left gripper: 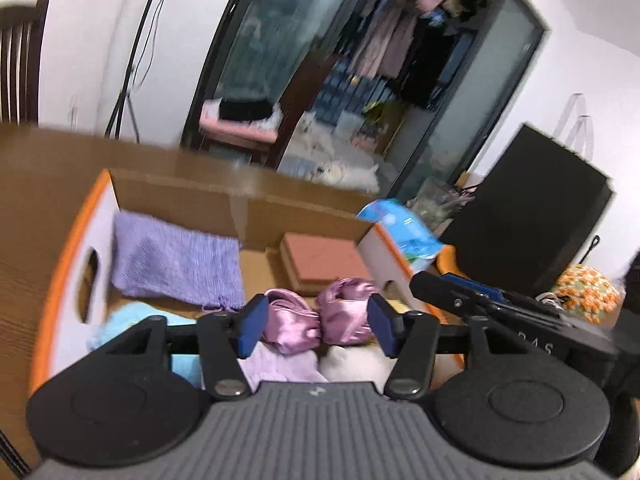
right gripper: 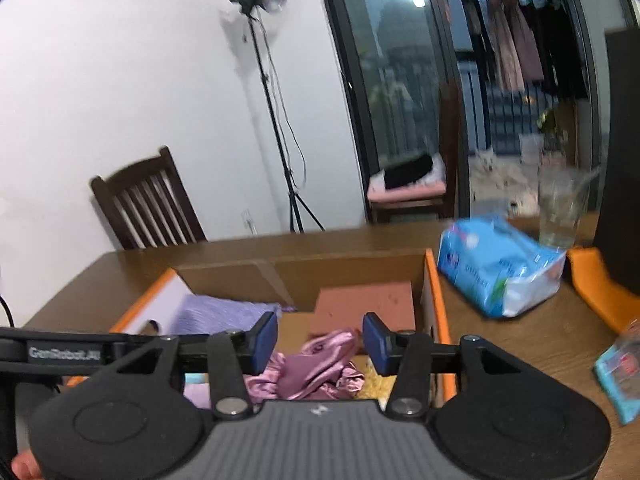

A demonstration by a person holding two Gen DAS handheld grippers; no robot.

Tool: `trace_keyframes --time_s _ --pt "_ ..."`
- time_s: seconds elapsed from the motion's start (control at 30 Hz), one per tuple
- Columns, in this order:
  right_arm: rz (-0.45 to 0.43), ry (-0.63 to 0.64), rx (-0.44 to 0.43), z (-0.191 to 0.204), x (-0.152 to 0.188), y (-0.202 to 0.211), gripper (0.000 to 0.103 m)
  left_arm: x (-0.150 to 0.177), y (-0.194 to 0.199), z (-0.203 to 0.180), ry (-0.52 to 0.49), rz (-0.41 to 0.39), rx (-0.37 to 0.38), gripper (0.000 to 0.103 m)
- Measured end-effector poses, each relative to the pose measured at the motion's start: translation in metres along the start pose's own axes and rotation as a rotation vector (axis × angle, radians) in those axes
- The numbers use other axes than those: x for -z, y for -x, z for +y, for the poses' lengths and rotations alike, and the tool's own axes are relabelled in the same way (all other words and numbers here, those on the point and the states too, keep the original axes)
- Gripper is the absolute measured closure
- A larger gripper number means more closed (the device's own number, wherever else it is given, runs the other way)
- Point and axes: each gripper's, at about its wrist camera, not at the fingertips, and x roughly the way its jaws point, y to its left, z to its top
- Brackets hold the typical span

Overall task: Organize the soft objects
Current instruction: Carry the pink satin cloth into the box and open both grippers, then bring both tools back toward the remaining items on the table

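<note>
White walls and a dark glass door stand behind the brown bench (right gripper: 520, 340) we work at. Our left gripper (left gripper: 316, 326) has its jaws apart, with a pink satin cloth (left gripper: 316, 322) lying between the blue pads, not pressed by them. Our right gripper (right gripper: 320, 344) is likewise parted above the same pink satin cloth (right gripper: 316, 368), which lies loose in the cardboard box (right gripper: 434, 292). Inside the box we also see a purple knitted cloth (left gripper: 176, 260) at the left, a reddish-brown block (left gripper: 320, 260) toward the far right corner, and a light blue cloth (left gripper: 124, 320) near the left wall. Just beside the box on the bench lies a blue plastic pack (right gripper: 496, 264), and farther off stand a wooden chair (right gripper: 148, 208) and a tripod (right gripper: 276, 120).
</note>
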Motion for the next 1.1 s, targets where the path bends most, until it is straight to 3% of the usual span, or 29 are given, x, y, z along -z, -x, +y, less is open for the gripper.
trace_keyframes --time_s 0.07,0.13,0.3,0.43,0.63,0.9,1.1 --pt "-0.030 0.022 -0.006 0.006 -0.003 0.025 0.049 0.003 0.029 -0.011 -0.044 -0.037 0.001 0.042" --pt "-0.060 0.049 -0.013 0.013 -0.003 0.053 0.048 0.010 0.057 -0.019 -0.082 -0.069 -0.002 0.033" --pt "-0.110 0.110 -0.027 0.030 0.007 0.112 0.044 0.041 0.120 -0.035 -0.162 -0.147 -0.028 0.026" --pt "-0.141 0.158 -0.041 0.039 0.033 0.153 0.041 0.076 0.163 -0.041 -0.235 -0.237 -0.130 0.020" --pt "-0.148 0.157 -0.049 0.051 0.081 0.204 0.040 0.136 0.219 -0.049 -0.255 -0.308 -0.179 0.014" --pt "-0.129 0.152 -0.085 0.075 0.147 0.261 0.035 0.225 0.267 -0.048 -0.258 -0.368 -0.289 0.007" --pt "-0.087 0.095 -0.075 0.070 0.182 0.272 0.032 0.247 0.267 -0.025 -0.199 -0.299 -0.315 0.007"
